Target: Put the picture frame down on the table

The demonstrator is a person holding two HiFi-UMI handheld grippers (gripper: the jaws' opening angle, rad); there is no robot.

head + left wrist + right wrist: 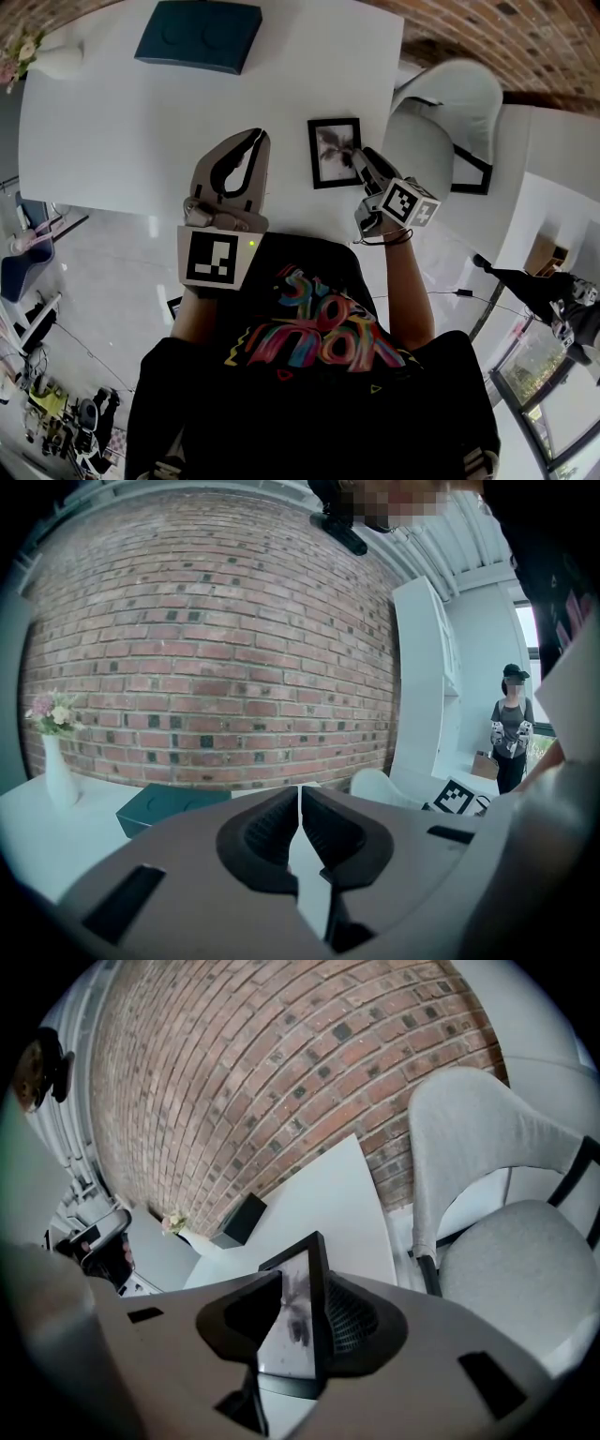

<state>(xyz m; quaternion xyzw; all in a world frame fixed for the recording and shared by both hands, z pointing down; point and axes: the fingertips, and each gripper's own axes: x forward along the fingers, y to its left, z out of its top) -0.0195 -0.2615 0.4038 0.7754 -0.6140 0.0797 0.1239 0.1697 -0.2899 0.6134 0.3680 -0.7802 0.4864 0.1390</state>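
Near the right edge of the white counter (141, 122), the picture frame (335, 153) appears to lie flat, face up. Its right side sits between the jaws of the right tool (362, 159), which stand wide and do not clamp it. Further left, the left tool (253, 141) hovers empty with its jaws together. A teal box (199, 35) lies at the far side.

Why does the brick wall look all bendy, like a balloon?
Left gripper view: the wide lens bulges the brick wall, so its rows curve. Right gripper view: same bulge, plus black corners where the lens sees nothing. Head view: the straight edges of the white table bow, and it looks very bright.
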